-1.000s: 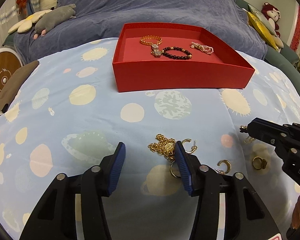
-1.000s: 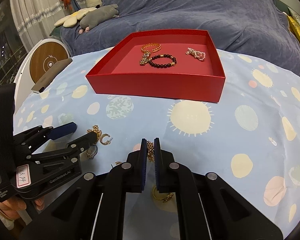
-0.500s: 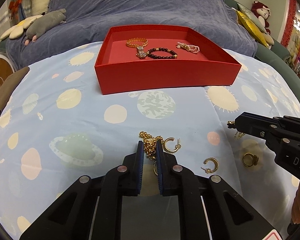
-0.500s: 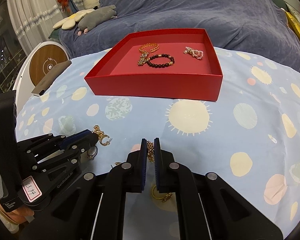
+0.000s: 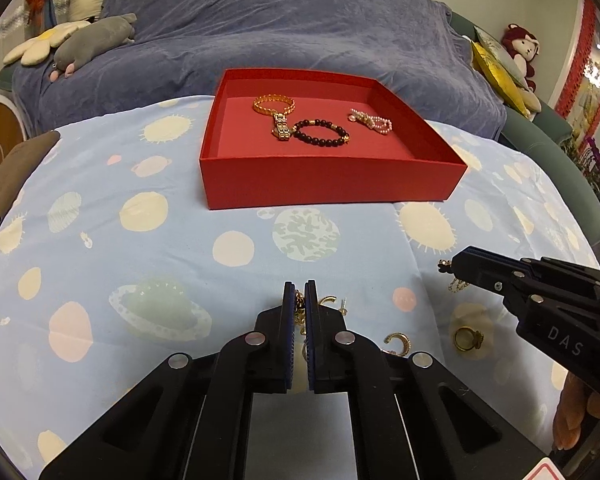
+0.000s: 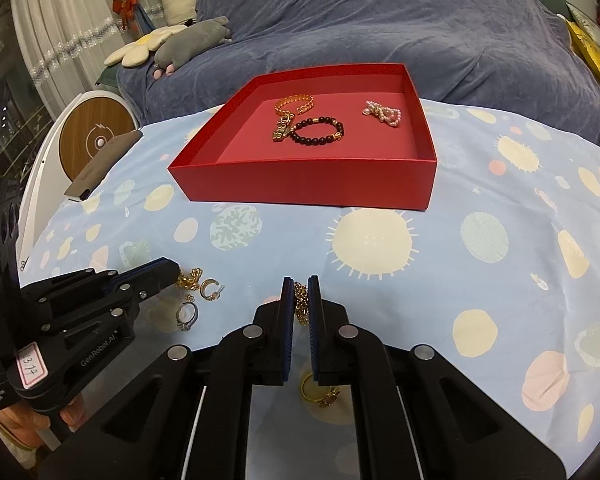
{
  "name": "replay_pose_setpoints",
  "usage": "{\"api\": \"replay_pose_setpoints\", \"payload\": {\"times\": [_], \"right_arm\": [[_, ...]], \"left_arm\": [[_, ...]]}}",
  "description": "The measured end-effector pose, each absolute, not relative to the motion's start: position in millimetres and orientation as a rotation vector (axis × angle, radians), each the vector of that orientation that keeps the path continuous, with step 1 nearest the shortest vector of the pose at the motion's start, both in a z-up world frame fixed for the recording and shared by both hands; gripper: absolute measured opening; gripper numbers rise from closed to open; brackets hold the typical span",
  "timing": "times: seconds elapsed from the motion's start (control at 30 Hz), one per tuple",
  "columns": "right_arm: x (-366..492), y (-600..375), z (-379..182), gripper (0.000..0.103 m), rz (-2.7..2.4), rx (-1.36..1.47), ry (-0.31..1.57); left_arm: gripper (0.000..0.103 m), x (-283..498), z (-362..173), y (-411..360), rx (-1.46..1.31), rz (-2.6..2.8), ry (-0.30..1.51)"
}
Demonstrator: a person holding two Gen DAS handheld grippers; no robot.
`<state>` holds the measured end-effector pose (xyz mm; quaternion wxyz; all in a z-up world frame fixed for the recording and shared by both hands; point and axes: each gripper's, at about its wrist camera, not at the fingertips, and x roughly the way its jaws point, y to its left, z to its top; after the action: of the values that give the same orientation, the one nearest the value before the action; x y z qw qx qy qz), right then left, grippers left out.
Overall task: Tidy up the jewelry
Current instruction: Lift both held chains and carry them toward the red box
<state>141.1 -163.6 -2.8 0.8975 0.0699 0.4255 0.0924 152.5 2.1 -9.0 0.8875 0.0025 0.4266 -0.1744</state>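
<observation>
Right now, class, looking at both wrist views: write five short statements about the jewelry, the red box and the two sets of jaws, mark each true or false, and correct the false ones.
1. The red box holds three pieces of jewelry. True.
2. The dark bead bracelet lies on the tablecloth outside the box. False: it lies inside the box, beside the gold bracelet.
3. The left gripper has its jaws shut on a gold chain. True; the jaws have just closed on it.
4. The right gripper has its jaws wide open and empty. False: they are shut on a second gold chain.
5. All rings are already in the box. False: a silver ring and a gold ring lie on the tablecloth.
</observation>
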Motion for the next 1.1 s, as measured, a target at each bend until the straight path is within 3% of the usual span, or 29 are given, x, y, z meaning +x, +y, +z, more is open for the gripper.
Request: {"api": "replay_pose_setpoints", "payload": {"times": [0.57,1.1], "right_arm": [[142.5,-172.6,6.0,0.006,0.179,0.163,0.857],[137.6,-190.2,39.2,0.006,0.148,0.207,0.783]], "left_arm": [[0.003,159.2,29.9,38.9,-0.104,-0.316,0.807],[0.003,158.9,58.8,24.1,-0.122,-0.34,0.742]]}}
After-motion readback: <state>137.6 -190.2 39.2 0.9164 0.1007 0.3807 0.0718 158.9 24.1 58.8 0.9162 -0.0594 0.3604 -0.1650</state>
